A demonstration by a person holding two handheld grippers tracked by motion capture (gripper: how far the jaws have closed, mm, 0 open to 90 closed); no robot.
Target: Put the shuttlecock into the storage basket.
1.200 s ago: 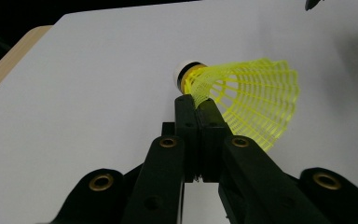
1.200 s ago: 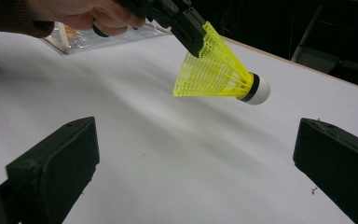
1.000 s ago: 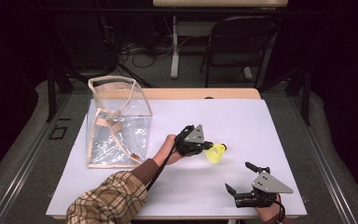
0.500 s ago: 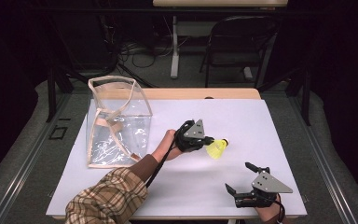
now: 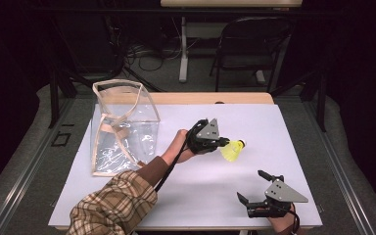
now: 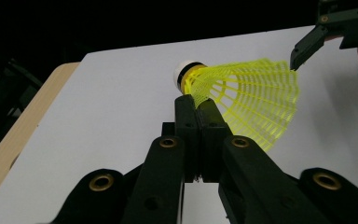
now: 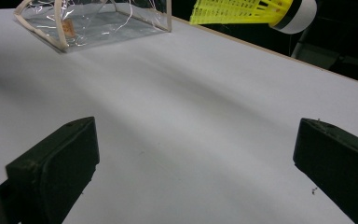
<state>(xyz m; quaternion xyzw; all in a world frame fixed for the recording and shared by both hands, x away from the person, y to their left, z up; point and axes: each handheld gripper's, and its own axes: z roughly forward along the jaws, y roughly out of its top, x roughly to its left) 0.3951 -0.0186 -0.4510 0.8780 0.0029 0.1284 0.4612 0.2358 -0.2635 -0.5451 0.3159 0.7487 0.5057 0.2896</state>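
Observation:
A yellow mesh shuttlecock [image 5: 233, 150] with a white cork tip hangs above the middle of the white table, pinched by the edge of its skirt in my left gripper [image 5: 222, 143]. In the left gripper view the jaws press together on the shuttlecock [image 6: 242, 93], with the gripper [image 6: 196, 103] tips right at the mesh beside the cork. My right gripper [image 5: 254, 187] rests near the table's front right edge, its jaws wide apart and nothing between them. The right gripper view has the gripper [image 7: 196, 163] over bare table, the shuttlecock [image 7: 256, 11] high at the top.
A clear plastic bag [image 5: 122, 128] with cream trim stands open at the left of the white table [image 5: 284, 127]. A wooden table edge [image 5: 200, 98] runs behind. Beyond it are a folding chair [image 5: 254, 49] and cables on a dark floor.
My left gripper has lifted the shuttlecock off the table and carried it slightly right and farther away. The right gripper has stayed where it was.

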